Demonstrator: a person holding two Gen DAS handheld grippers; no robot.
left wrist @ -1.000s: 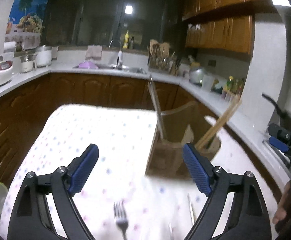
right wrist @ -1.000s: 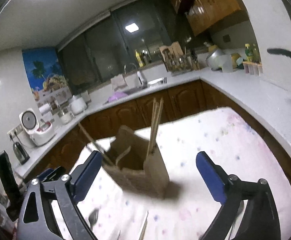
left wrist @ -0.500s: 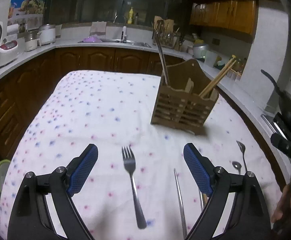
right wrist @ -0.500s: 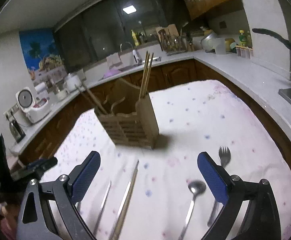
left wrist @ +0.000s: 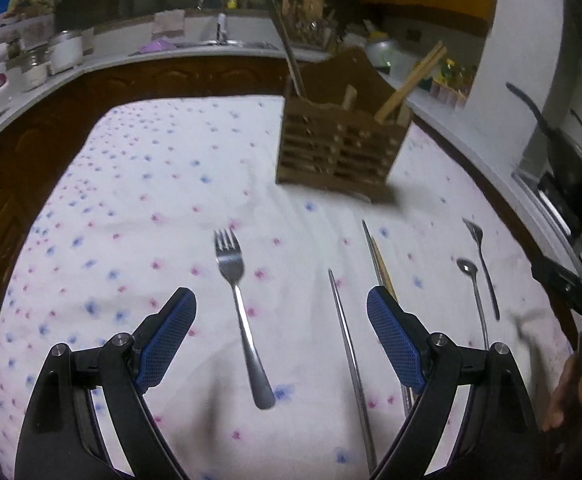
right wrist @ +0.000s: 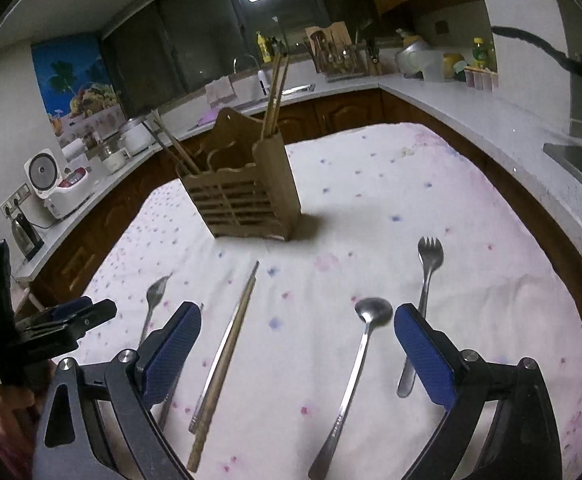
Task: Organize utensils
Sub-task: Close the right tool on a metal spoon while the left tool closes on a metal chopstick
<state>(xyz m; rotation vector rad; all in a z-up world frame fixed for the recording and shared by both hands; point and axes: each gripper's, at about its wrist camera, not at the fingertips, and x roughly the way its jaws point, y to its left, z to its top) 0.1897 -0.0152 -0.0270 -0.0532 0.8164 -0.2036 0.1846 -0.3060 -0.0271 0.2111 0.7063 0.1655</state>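
Observation:
A slatted wooden utensil holder point(left wrist: 337, 152) point(right wrist: 247, 200) stands on the dotted tablecloth point(left wrist: 151, 200) with chopsticks sticking out of it. A steel fork point(left wrist: 237, 300) lies on the cloth below my left gripper point(left wrist: 279, 296), which hovers open with nothing in it. To its right lie a metal chopstick point(left wrist: 345, 340) and two spoons point(left wrist: 473, 276). My right gripper point(right wrist: 297, 312) is open above a spoon point(right wrist: 365, 332). A chopstick pair point(right wrist: 227, 344) lies to that spoon's left and a second fork point(right wrist: 427, 268) to its right. The left gripper point(right wrist: 67, 320) shows at that view's left edge.
Brown cabinets and a white counter point(right wrist: 443, 92) run around the table, bearing a rice cooker point(right wrist: 53, 176), a sink and jars. A black pan point(left wrist: 571, 164) sits on the stove at the right. A hand point(left wrist: 563, 400) shows at the left wrist view's right edge.
Both grippers have tipped downward and sunk toward the table. The loose forks, spoons and chopsticks have come into full view, and the holder now sits higher in both views. Both stay open.

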